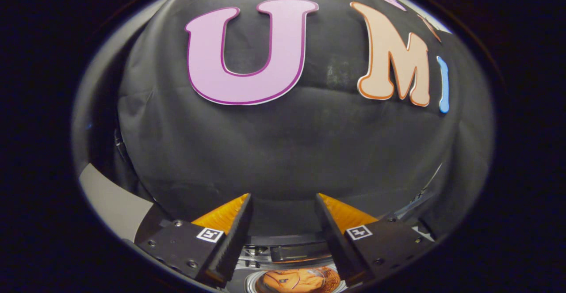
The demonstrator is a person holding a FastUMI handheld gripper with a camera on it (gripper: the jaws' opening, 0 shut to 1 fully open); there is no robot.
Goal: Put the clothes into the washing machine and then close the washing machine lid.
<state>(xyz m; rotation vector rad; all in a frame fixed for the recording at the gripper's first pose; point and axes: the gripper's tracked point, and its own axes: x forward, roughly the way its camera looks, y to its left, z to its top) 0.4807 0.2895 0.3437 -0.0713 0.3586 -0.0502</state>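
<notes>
Orange cloth (297,280) sits low between the fingers, bunched inside a round pale opening, the washing machine (250,284) mouth, seen from above. Clothes already in the drum; only a small part visible, detail hard to make out. Gripper (283,204) fingers spread wide apart, nothing between them, not touching the cloth. Each finger base carries a small square marker tag (209,234). Just beyond the drum opening, between the fingers, a dark glossy panel (300,253) with metal fittings beside it, probably the machine's lid or rear edge, can't tell which. Ahead of the fingertips, black cloth wall (283,151) of the booth. Pale grey strip (115,204) off to the left, near the left finger.
</notes>
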